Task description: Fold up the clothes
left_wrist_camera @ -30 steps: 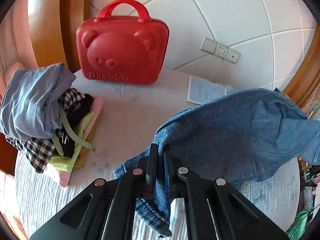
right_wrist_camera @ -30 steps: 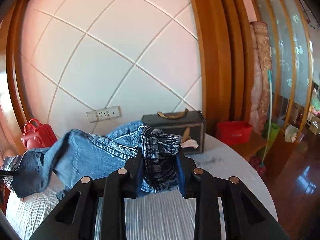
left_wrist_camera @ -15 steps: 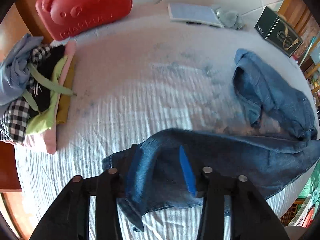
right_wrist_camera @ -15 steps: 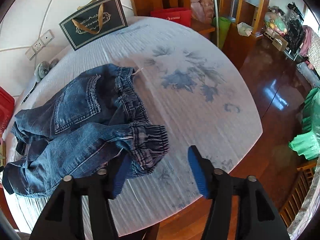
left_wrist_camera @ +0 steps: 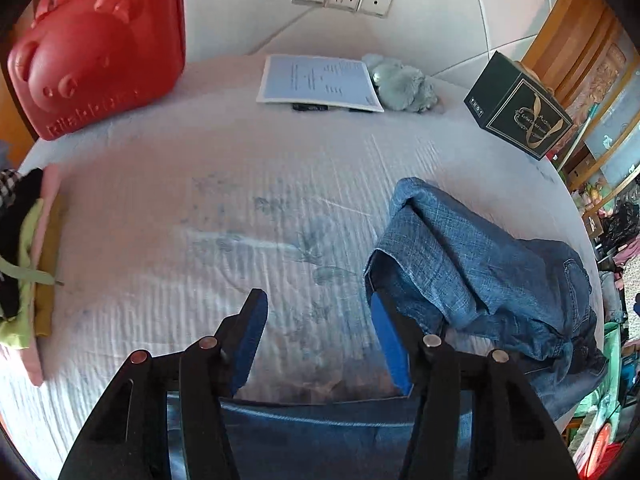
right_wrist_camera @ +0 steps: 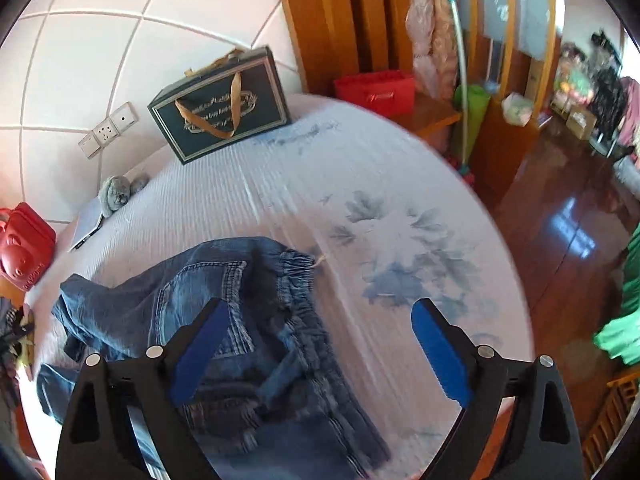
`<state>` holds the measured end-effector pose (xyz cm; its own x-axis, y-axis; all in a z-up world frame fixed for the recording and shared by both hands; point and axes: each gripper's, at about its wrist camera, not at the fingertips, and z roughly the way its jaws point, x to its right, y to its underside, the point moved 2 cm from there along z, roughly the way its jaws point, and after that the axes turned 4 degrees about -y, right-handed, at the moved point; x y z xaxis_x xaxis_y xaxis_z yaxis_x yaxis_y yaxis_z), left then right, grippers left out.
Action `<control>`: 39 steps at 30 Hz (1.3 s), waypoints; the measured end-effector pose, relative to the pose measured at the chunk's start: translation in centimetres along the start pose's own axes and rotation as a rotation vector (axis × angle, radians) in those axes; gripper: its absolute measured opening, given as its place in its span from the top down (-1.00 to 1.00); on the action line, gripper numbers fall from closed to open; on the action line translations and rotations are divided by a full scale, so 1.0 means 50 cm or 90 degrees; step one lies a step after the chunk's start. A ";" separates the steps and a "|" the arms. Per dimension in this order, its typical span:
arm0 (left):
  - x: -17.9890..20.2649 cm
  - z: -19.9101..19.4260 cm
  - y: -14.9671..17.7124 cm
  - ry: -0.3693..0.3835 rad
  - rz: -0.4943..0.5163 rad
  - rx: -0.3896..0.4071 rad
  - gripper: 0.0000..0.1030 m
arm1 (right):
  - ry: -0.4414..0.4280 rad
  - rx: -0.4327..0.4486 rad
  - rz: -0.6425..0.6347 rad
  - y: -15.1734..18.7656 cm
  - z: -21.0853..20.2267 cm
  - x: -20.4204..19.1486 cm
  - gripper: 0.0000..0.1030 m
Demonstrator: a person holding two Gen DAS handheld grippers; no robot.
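Blue jeans [left_wrist_camera: 480, 268] lie crumpled on the white bedspread [left_wrist_camera: 240, 184]; one leg runs along the front edge under my left gripper [left_wrist_camera: 318, 320]. Its jaws are opening, with bare bedspread between the blue pads and no cloth touched. In the right wrist view the jeans [right_wrist_camera: 208, 292] show their back pocket and elastic waistband. My right gripper [right_wrist_camera: 320, 332] hangs over the waistband, jaws opening wide, its left pad above the denim without pressing it.
A red bear case [left_wrist_camera: 96, 44] stands at the back left, with a pile of clothes [left_wrist_camera: 24, 264] at the left edge. A paper [left_wrist_camera: 318, 82], a grey plush [left_wrist_camera: 404, 84] and a dark gift bag [right_wrist_camera: 220, 104] line the back. Past the bed's right edge is wooden floor [right_wrist_camera: 568, 240].
Both grippers held the jeans up a second ago. They lowered, opened and let go, and the jeans now lie on the bed. Both cameras tilted down toward the bedspread.
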<state>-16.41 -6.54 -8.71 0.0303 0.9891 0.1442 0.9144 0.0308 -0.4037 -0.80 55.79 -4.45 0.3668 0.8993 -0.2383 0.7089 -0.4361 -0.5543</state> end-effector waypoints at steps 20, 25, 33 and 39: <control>0.144 0.108 -0.019 -0.132 0.030 0.047 0.93 | 0.099 -0.152 -0.075 -0.032 0.323 -0.098 0.30; 0.051 -0.084 -0.066 -0.280 0.023 0.220 0.93 | 0.128 0.023 -0.149 -0.092 0.168 -0.155 0.41; -0.028 -0.058 0.082 -0.207 0.069 0.039 0.00 | 0.095 -0.003 -0.023 -0.111 0.168 -0.072 -0.49; -0.106 -0.097 0.141 -0.115 -0.021 0.024 -0.07 | 0.085 -0.047 -0.011 -0.057 0.187 -0.044 -0.64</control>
<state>-8.17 -12.29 -7.93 -0.0755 0.9971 -0.0051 0.8980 0.0657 -0.4352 -9.25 55.40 -9.78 0.4276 0.8961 -0.1190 0.7561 -0.4267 -0.4962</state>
